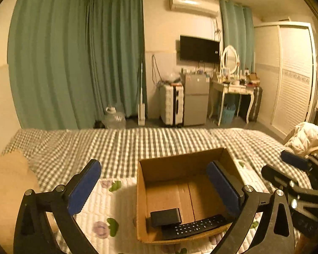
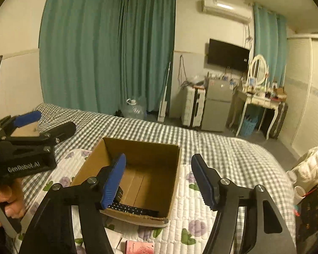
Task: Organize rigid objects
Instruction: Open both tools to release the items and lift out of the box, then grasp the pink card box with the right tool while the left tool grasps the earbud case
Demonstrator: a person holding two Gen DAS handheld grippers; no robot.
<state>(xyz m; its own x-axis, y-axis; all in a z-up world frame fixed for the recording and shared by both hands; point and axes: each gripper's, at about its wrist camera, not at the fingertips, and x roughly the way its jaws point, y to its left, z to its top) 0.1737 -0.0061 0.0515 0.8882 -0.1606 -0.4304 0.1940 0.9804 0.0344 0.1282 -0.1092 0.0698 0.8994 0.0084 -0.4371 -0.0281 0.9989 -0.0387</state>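
An open cardboard box (image 1: pixel 180 163) stands on the bed. Inside it, near the front wall, lie a small black box (image 1: pixel 165 217) and a black remote control (image 1: pixel 193 226). My left gripper (image 1: pixel 153 187) hangs open above the box's left half with nothing between its blue pads. The right gripper (image 1: pixel 279 165) shows at the right edge, beside the box. In the right wrist view my right gripper (image 2: pixel 159 182) is open and empty over the box (image 2: pixel 146 150), and the remote (image 2: pixel 131 208) shows below its left pad. A hand (image 2: pixel 8 201) holds the left gripper (image 2: pixel 53 120).
The box rests on a white floral quilted pad (image 2: pixel 193 207) over a checked bedsheet (image 1: pixel 116 144). A pink item (image 2: pixel 137 247) lies at the pad's front edge. A white puffy jacket (image 1: pixel 307 137) and a dark bag (image 2: pixel 313 207) sit at the right. A beige cushion (image 1: pixel 8 180) is on the left.
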